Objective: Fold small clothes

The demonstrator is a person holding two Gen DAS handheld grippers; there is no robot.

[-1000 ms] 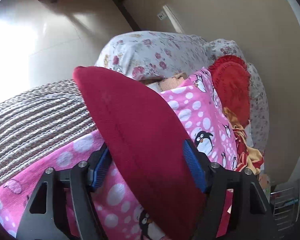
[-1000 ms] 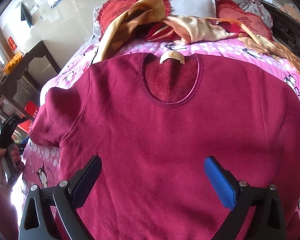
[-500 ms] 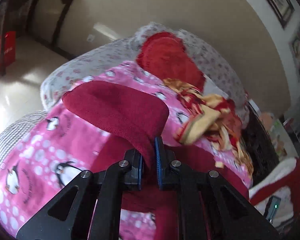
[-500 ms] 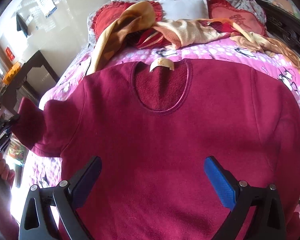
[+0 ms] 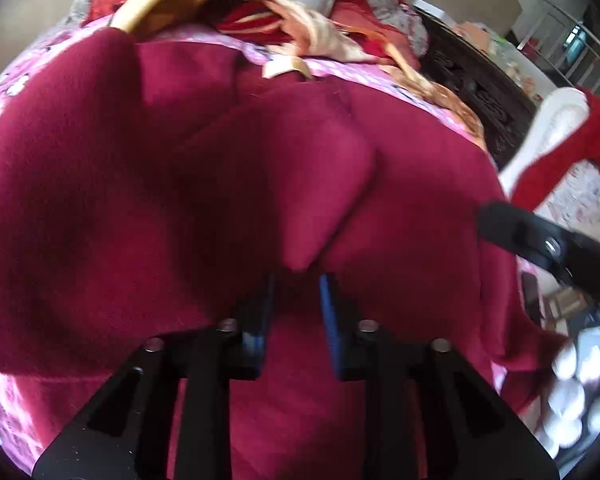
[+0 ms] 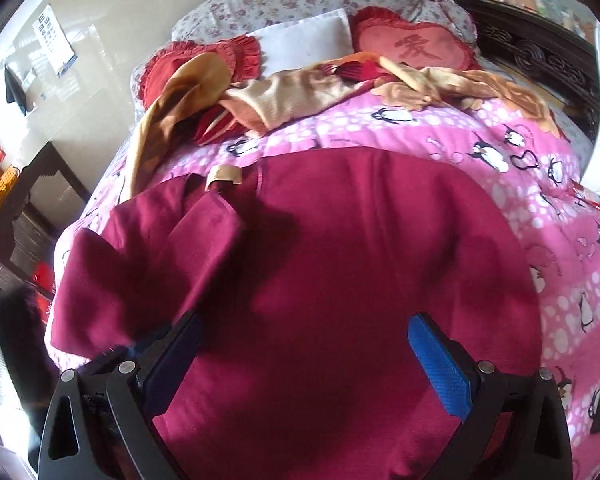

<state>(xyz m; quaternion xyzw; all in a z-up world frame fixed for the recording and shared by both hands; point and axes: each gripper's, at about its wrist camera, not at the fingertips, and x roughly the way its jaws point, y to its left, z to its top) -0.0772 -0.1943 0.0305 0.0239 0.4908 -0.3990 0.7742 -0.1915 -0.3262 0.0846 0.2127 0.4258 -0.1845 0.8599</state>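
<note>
You are laying the sleeve (image 5: 284, 184) of the maroon sweatshirt (image 6: 340, 280) across its chest, and the sweatshirt lies spread over the pink penguin blanket (image 6: 540, 184), filling the centre and lower part of both views. Your left gripper (image 5: 296, 300) has its jaws narrow and opening; the sleeve's cuff end hangs just above the blue pads (image 5: 329, 312) and, as far as the blur lets you judge, no cloth is pinched between them. Let the sleeve drop flat before you draw away, so its edge runs straight along the body rather than bunching at the shoulder in the upper left of the frame. Your right gripper (image 6: 304, 352) stands wide over the lower middle of the sweatshirt with nothing between its fingers; it probably serves best by taking the opposite sleeve next, at the right of the frame. The collar label (image 6: 224, 176) shows the neck points toward the pillows (image 6: 308, 40). No basket, box or other container for folded clothes shows in either view.
</note>
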